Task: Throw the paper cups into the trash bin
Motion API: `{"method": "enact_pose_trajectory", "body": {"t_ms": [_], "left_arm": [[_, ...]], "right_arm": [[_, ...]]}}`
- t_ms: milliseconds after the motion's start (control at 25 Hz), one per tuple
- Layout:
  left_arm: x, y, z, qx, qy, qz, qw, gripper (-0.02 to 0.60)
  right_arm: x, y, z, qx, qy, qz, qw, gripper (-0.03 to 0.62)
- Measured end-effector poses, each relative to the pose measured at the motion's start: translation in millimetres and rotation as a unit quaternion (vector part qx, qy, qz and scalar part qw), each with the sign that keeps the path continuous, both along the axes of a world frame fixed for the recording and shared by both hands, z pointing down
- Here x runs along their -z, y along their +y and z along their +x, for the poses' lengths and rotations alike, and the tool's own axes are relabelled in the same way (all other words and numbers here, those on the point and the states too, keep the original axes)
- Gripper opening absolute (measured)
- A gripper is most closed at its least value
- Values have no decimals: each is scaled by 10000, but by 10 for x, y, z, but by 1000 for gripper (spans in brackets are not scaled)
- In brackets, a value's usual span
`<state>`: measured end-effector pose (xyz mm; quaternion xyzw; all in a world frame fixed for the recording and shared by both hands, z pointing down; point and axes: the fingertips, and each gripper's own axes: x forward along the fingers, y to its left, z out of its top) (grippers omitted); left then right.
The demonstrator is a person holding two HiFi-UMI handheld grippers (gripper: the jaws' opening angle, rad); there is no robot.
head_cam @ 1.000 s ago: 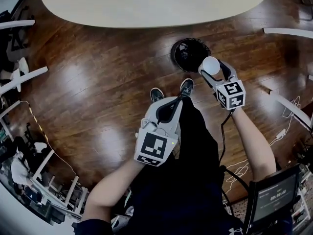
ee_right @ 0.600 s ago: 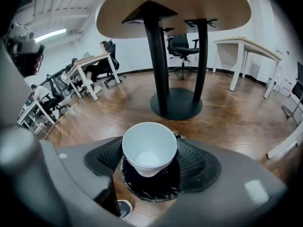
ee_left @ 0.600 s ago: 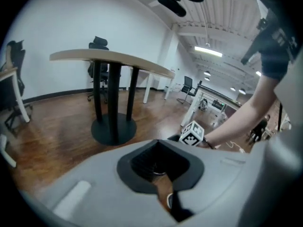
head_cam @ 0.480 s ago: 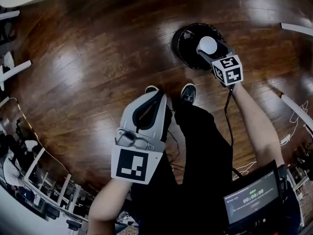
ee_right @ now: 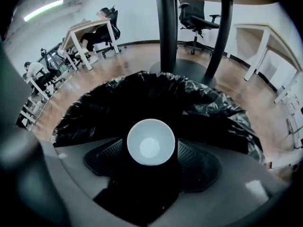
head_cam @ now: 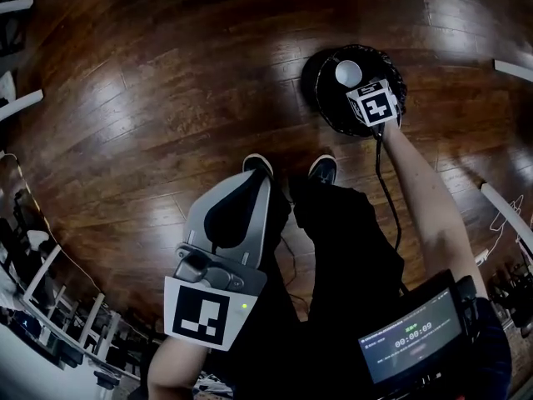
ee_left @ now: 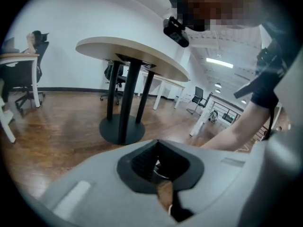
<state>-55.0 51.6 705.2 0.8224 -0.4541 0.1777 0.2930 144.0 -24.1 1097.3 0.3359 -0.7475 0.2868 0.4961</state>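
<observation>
A white paper cup (head_cam: 347, 71) with a dark outer wall hangs mouth-up over the open black-lined trash bin (head_cam: 323, 98). My right gripper (head_cam: 353, 85) is shut on it, arm stretched forward. In the right gripper view the cup (ee_right: 150, 143) sits between the two black pads (ee_right: 196, 161), and the bin's crumpled liner (ee_right: 118, 96) gapes right under it. My left gripper (head_cam: 252, 180) hangs close to the person's legs, jaws shut with nothing between them; the left gripper view shows the closed tips (ee_left: 158, 146) pointing out across the room.
The bin stands on a dark wood floor (head_cam: 150, 115), just ahead of the person's shoes (head_cam: 323, 168). A round table on black legs (ee_right: 166, 27) rises behind the bin. Desks and office chairs (ee_right: 194, 8) ring the room. A small screen (head_cam: 412, 333) sits at the lower right.
My right gripper has carried the cup from the bin's near edge forward to above its opening. The left gripper has dropped back toward the body.
</observation>
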Motion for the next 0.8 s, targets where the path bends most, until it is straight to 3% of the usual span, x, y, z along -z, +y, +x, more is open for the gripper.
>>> {"method": "enact_pose_trajectory", "body": {"t_ms": [80, 360, 560, 800], "left_arm": [[-6, 11, 0, -54, 12, 17, 10000, 5], [-19, 33, -10, -119, -36, -145, 9998, 5], [269, 84, 46, -152, 64, -345, 9993, 5], [1005, 291, 166, -385, 56, -317, 9987, 5]], "right_arm": [[-57, -40, -11, -21, 54, 5, 10000, 387], [213, 28, -89, -60, -209, 64, 9997, 388], [936, 66, -121, -388, -641, 252, 9969, 379], [2082, 427, -59, -685, -1124, 309, 9908, 333]]}}
